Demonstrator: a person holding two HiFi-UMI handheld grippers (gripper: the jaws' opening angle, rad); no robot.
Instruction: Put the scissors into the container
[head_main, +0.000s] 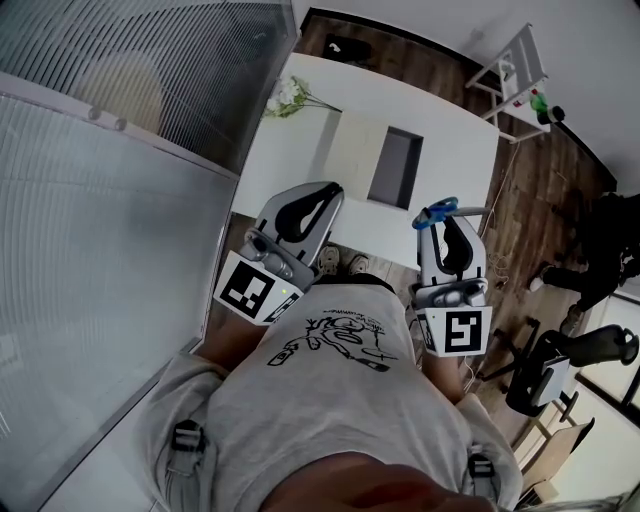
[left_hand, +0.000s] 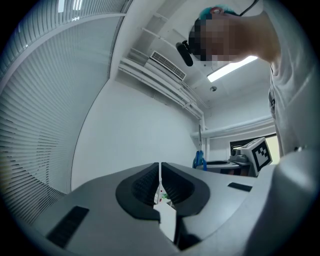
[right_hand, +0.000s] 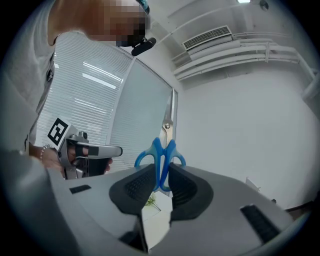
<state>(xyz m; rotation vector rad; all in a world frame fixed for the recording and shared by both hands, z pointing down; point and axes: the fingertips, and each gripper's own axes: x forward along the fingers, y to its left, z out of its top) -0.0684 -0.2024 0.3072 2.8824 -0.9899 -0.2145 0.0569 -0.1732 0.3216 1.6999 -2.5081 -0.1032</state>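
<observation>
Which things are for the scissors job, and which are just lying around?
For the job: scissors, clamped in the right gripper; dark grey box on the table, probably the container.

Just lying about: flowers, folding rack, black chair. The left gripper is shut, holding nothing.

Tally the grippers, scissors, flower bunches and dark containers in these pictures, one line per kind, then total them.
Grey two-jaw grippers: 2 (left gripper, right gripper)
Blue-handled metal scissors: 1
Bunch of white flowers: 1
Dark grey rectangular container: 1
Total: 5
</observation>
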